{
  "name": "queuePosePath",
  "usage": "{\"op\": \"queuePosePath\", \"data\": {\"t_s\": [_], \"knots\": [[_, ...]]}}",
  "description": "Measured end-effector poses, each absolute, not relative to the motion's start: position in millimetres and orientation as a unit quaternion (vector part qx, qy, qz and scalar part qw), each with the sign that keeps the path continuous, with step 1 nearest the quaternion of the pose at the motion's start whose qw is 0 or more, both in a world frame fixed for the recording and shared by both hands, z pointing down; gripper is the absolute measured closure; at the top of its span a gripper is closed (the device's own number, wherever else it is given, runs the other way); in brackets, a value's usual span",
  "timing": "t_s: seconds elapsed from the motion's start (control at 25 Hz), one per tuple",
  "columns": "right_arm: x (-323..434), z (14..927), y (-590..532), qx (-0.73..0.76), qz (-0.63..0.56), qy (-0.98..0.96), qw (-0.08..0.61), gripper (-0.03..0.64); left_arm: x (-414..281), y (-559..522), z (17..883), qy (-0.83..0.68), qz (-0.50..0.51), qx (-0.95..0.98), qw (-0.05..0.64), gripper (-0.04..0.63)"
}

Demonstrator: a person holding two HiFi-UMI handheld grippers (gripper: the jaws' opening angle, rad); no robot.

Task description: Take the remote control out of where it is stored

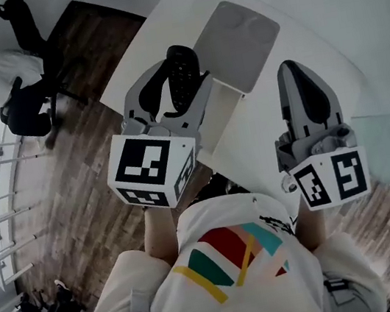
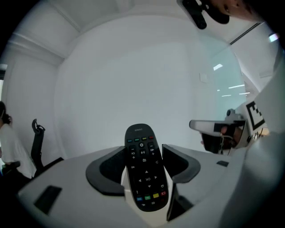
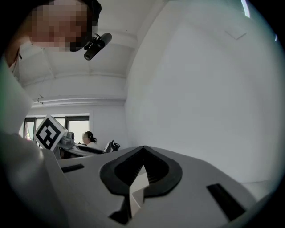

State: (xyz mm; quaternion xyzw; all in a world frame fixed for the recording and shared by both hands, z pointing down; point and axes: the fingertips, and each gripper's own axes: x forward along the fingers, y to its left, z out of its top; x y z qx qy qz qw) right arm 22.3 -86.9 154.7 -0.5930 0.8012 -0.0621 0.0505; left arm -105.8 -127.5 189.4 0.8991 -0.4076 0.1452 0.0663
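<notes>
- Pinching the black remote control between the two jaws of the left gripper, buttons facing the camera, top end poking out past the tips.
- Holding it up in the air over the near left corner of the white table.
- Pressed together with nothing inside: the jaws of the right gripper.
- Raised near the table's front edge, well apart from the left one, nose tipped up at the wall.
</notes>
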Motion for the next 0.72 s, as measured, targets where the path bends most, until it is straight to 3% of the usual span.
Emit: {"op": "queuePosePath", "data": {"t_s": [0.32,0.72], "knots": [[13.4,124.1,-51.4,-0.583,-0.031,0.808,0.075,0.617,-118.4,-74.8,96.4,-0.434,0.036,0.900,0.004,0.327],[7.7,114.7,-29.4,-0.574,-0.018,0.814,0.081,0.617,-138.6,-38.2,56.5,-0.476,-0.028,0.877,-0.054,0.327]]}}
